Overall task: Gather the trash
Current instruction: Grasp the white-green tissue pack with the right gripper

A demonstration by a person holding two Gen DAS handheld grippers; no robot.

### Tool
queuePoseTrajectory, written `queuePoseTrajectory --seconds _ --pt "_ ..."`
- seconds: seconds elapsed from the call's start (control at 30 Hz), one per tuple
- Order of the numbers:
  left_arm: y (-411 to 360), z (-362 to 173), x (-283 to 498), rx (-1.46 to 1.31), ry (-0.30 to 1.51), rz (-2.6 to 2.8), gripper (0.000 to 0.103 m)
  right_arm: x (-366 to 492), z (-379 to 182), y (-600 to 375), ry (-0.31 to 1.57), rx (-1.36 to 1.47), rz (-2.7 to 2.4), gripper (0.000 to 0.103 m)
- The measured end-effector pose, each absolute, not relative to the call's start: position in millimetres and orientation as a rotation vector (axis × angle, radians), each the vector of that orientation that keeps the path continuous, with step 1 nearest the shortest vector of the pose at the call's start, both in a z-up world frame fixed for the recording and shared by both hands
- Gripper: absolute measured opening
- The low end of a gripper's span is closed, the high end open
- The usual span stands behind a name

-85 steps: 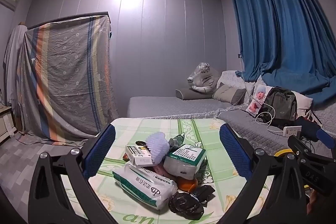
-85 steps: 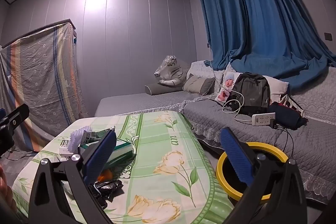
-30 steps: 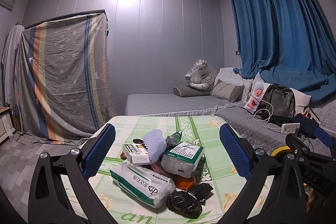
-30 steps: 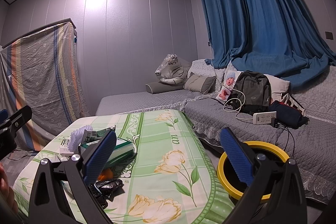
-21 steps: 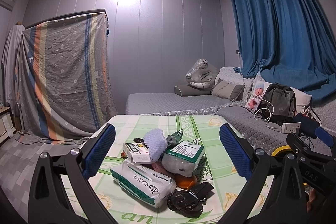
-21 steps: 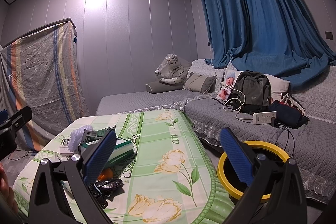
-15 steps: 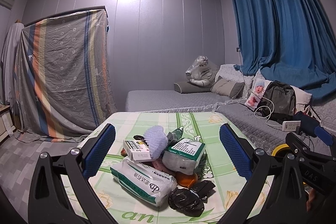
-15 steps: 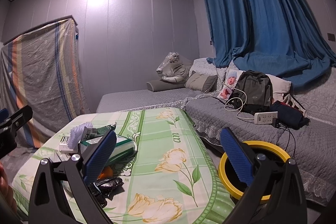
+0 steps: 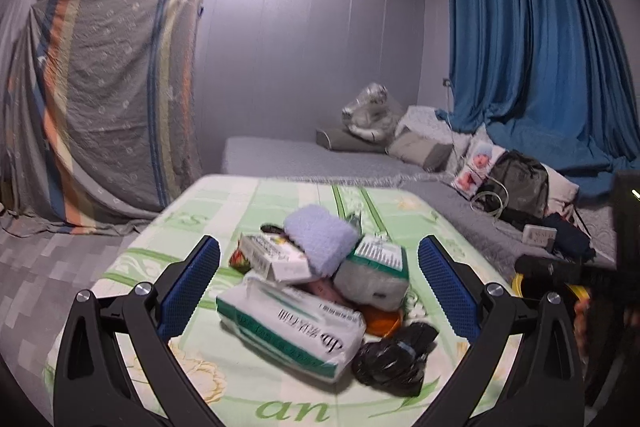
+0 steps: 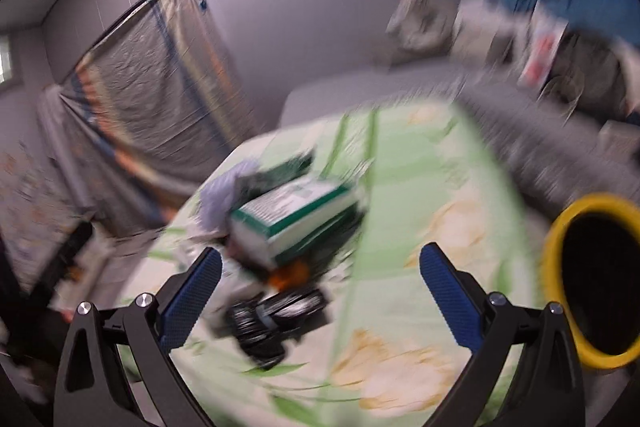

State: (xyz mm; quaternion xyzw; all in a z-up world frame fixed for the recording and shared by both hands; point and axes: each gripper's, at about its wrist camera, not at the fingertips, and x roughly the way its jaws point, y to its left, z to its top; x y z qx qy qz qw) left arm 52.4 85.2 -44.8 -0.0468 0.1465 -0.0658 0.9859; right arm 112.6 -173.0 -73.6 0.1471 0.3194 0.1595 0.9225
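Reaching in is your step now: both your left gripper [image 9: 319,287] and right gripper [image 10: 320,291] are spread and empty, so next close on the crumpled black plastic bag [image 9: 390,359] at the near edge of the green floral-clothed table [image 9: 224,203].

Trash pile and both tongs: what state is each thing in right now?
Left tongs: open, empty, facing the pile.
Right tongs: open, empty.
White wipes pack: lying flat at the pile's front.
Black bag: crumpled, on the table.
Small box: resting on top of the pile.
Yellow-rimmed bin: open, beside the table.
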Motion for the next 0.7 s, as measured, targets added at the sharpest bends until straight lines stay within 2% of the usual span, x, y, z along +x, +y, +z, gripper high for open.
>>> queuePoseTrajectory --seconds 0.23,0.47,0.63,0.7 --pt "113 -75 52 0.048 0.293 -0.131 0.095 193 -96 -160 1.015 0.489 0.497 0.096" --pt "122 -87 55 0.027 0.338 -0.174 0.095 247 -96 -132 1.169 0.516 0.462 0.096" --pt "112 -93 52 0.061 0.335 -0.205 0.095 287 -112 -117 1.344 0.536 0.406 0.096" --pt "109 -93 50 0.066 0.327 -0.211 0.095 299 -111 -115 1.348 0.545 0.368 0.096"
